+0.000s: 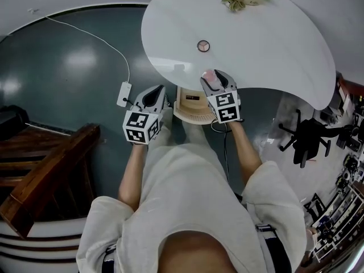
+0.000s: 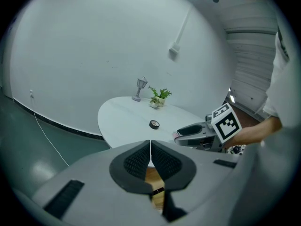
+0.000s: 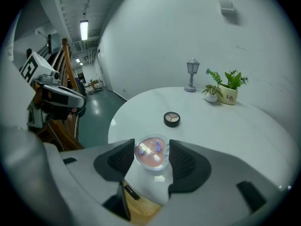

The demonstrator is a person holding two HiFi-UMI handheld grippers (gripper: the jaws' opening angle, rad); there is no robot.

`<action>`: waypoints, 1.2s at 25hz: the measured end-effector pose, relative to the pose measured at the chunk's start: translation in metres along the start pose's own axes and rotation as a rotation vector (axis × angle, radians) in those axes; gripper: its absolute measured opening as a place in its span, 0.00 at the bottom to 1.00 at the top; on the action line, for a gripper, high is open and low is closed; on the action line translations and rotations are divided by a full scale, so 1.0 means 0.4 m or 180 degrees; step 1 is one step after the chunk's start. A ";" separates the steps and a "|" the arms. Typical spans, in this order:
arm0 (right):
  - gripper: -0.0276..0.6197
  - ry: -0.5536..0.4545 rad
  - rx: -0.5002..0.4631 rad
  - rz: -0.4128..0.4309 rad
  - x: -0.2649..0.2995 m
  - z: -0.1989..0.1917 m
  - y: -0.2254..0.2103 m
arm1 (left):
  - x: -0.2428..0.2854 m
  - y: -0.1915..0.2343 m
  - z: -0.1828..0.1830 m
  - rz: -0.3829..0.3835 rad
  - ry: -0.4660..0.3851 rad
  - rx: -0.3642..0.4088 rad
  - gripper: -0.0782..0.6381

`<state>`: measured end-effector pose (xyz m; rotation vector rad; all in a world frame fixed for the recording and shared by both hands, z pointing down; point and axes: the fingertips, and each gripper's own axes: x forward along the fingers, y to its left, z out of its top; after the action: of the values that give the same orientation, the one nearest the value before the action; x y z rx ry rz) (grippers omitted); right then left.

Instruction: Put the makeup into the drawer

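right gripper view: pink compact (image 3: 151, 153) pinched between right tongs (image 3: 151, 147) pads

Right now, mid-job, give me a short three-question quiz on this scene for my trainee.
1. True or false: the right hand-held gripper is shut on the pink compact.
2. Which makeup lies on the table? A) dark compact B) lipstick C) brush
3. Fill in: the jaws of the left hand-held gripper are ____.

Key: 1 true. 2 A. 3 shut, with nothing between them.
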<state>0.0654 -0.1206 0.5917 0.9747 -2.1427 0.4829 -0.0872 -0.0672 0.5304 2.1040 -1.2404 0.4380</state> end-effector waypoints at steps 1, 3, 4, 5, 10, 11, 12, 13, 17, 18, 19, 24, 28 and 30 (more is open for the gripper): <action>0.39 0.0004 -0.0072 0.0046 -0.010 -0.001 0.013 | 0.000 -0.004 -0.002 -0.0007 -0.0002 0.0005 0.13; 0.39 0.0035 -0.0281 0.0143 -0.027 -0.007 0.039 | -0.001 -0.013 -0.005 -0.0020 -0.0008 0.0013 0.13; 0.39 0.0057 -0.0408 0.0195 -0.035 -0.012 0.053 | -0.002 -0.017 -0.008 -0.0027 -0.0009 0.0017 0.13; 0.39 0.0086 -0.0538 0.0253 -0.042 -0.019 0.068 | -0.004 -0.021 -0.010 -0.0032 -0.0011 0.0019 0.13; 0.39 0.0262 -0.1360 0.0611 -0.073 -0.063 0.149 | -0.011 -0.036 -0.020 -0.0045 -0.0025 0.0024 0.13; 0.39 0.0299 -0.1535 0.0682 -0.077 -0.074 0.166 | -0.014 -0.036 -0.021 -0.0044 -0.0028 0.0025 0.13; 0.39 0.0336 -0.1705 0.0753 -0.080 -0.085 0.182 | -0.017 -0.036 -0.023 -0.0041 -0.0032 0.0025 0.13; 0.39 0.0373 -0.1877 0.0823 -0.083 -0.097 0.199 | -0.021 -0.036 -0.025 -0.0038 -0.0038 0.0023 0.13; 0.39 0.0571 -0.2617 0.1112 -0.089 -0.163 0.256 | -0.032 -0.036 -0.034 -0.0024 -0.0049 0.0004 0.13; 0.39 0.0634 -0.2771 0.1187 -0.087 -0.184 0.268 | -0.034 -0.036 -0.037 -0.0019 -0.0049 -0.0001 0.13; 0.40 0.0702 -0.2897 0.1252 -0.082 -0.206 0.278 | -0.037 -0.036 -0.040 -0.0013 -0.0048 -0.0007 0.13; 0.40 0.1038 -0.3057 0.1477 -0.028 -0.321 0.306 | -0.047 -0.027 -0.059 0.0021 -0.0030 -0.0046 0.13; 0.40 0.1221 -0.2972 0.1504 0.033 -0.391 0.313 | -0.053 -0.014 -0.076 0.0060 0.0001 -0.0081 0.13; 0.40 0.1296 -0.2944 0.1495 0.063 -0.420 0.314 | -0.055 -0.009 -0.087 0.0069 0.0020 -0.0099 0.13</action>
<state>0.0350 0.0461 0.7181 -0.1370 -1.8675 -0.1218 -0.0935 -0.0278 0.5419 2.0632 -1.2597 0.4321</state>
